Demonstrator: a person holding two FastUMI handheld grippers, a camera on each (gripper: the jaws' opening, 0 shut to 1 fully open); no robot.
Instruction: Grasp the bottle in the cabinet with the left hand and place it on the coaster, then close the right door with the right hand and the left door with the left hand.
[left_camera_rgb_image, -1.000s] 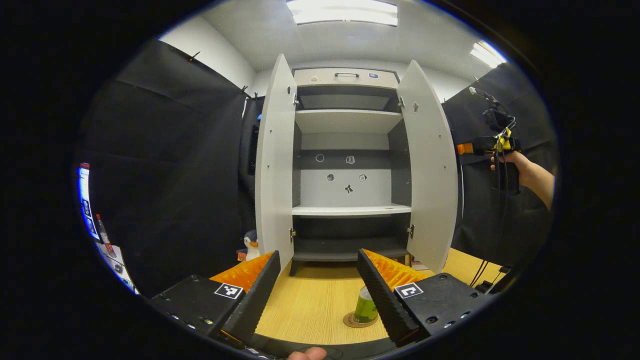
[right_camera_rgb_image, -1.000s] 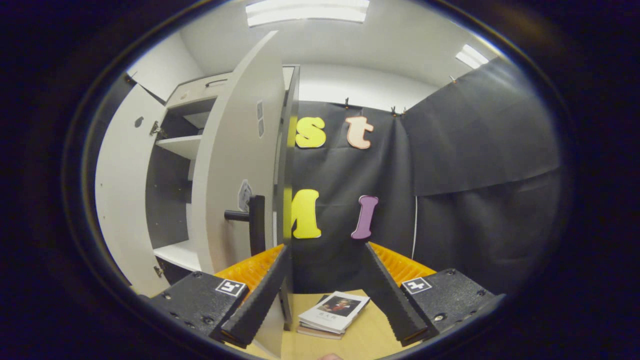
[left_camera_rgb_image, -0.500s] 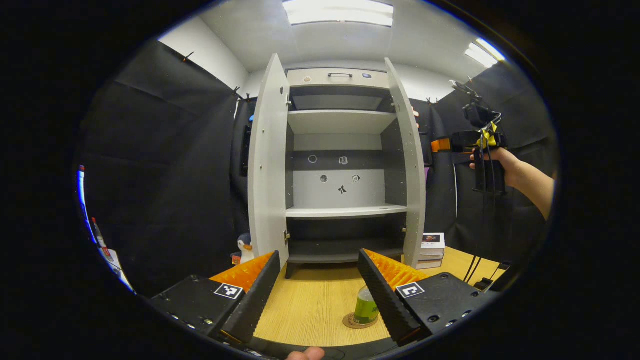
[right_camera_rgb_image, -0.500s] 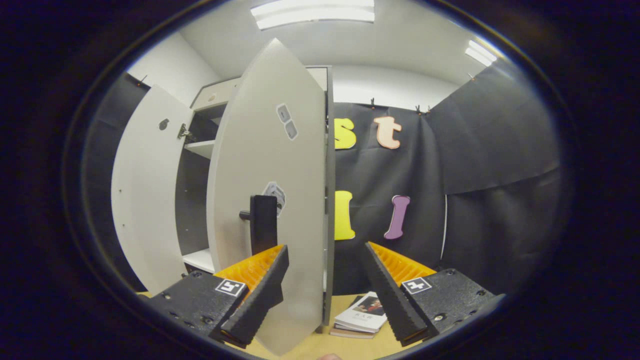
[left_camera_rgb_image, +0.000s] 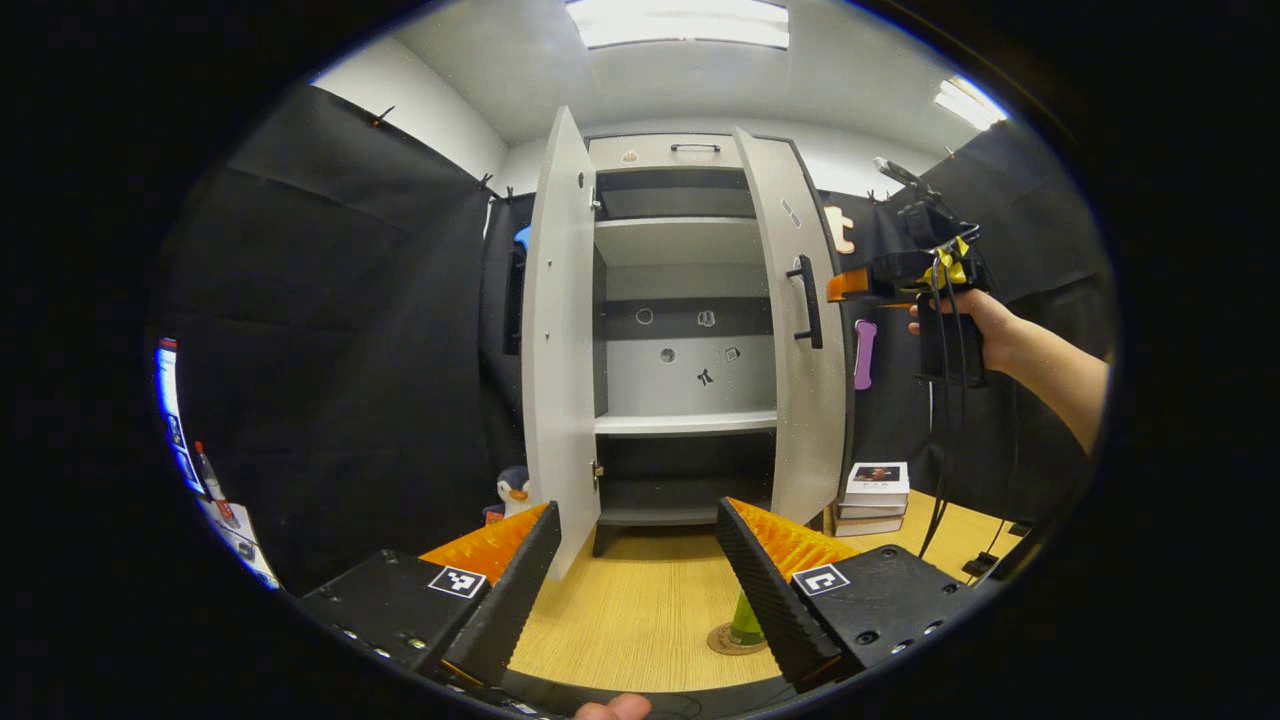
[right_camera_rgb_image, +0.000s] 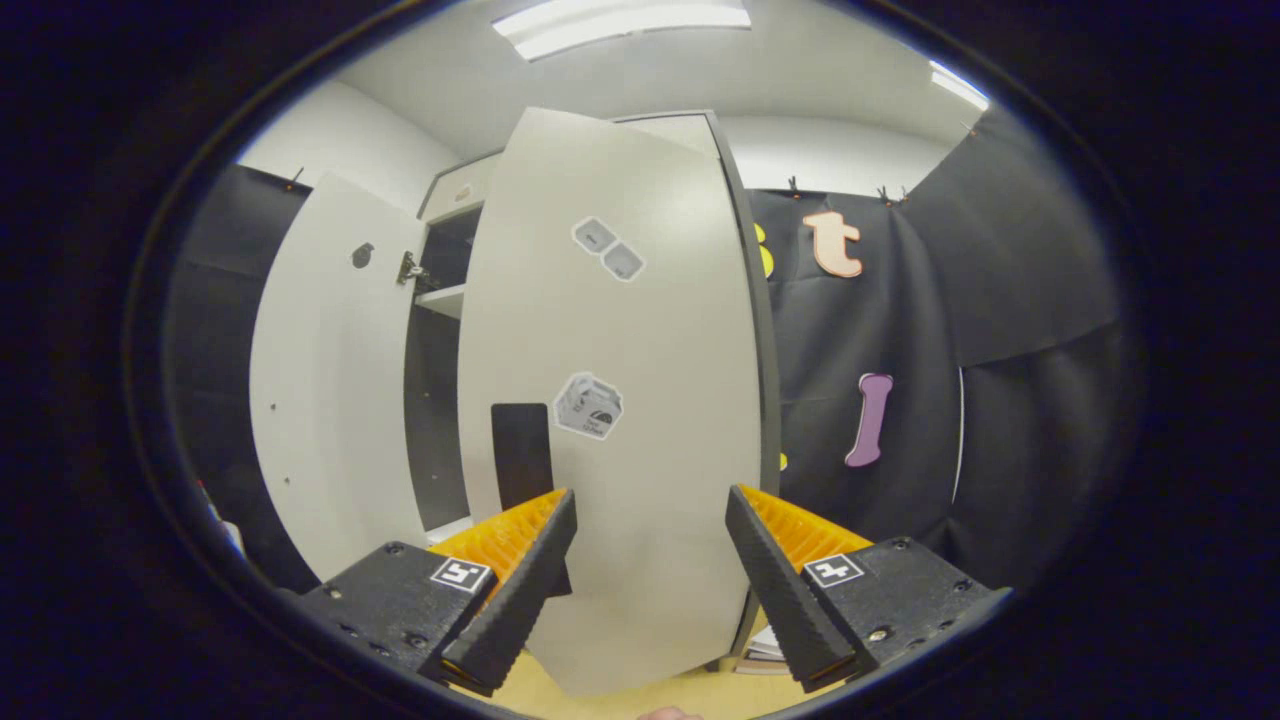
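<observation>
Cabinet (left_camera_rgb_image: 685, 150): tall, pale, standing on the wooden table (left_camera_rgb_image: 640, 610); shelves in sight hold no bottle.

Right door (left_camera_rgb_image: 795, 340): stiff flat panel, partly swung in, not shut. Judged light on its hinges; a push on the outer face near the free edge, or on the black handle (left_camera_rgb_image: 806, 300), should turn it. In the right gripper view its face (right_camera_rgb_image: 620, 400) stands close ahead.

Left door (left_camera_rgb_image: 553, 340): same make, wide open, edge toward the camera. Best pushed on its outer face, away from the hinge.

Right gripper (left_camera_rgb_image: 850, 285): held in a hand (left_camera_rgb_image: 975, 320) just beside the right door; in its own view the jaws are spread, nothing between them.

Left gripper (left_camera_rgb_image: 635, 580): jaws wide apart, holding nothing, low over the table.

Bottle (left_camera_rgb_image: 745, 618): green, small, upright on the coaster (left_camera_rgb_image: 728, 640), partly hidden by a finger. Likely light, smooth, easily tipped.
</observation>
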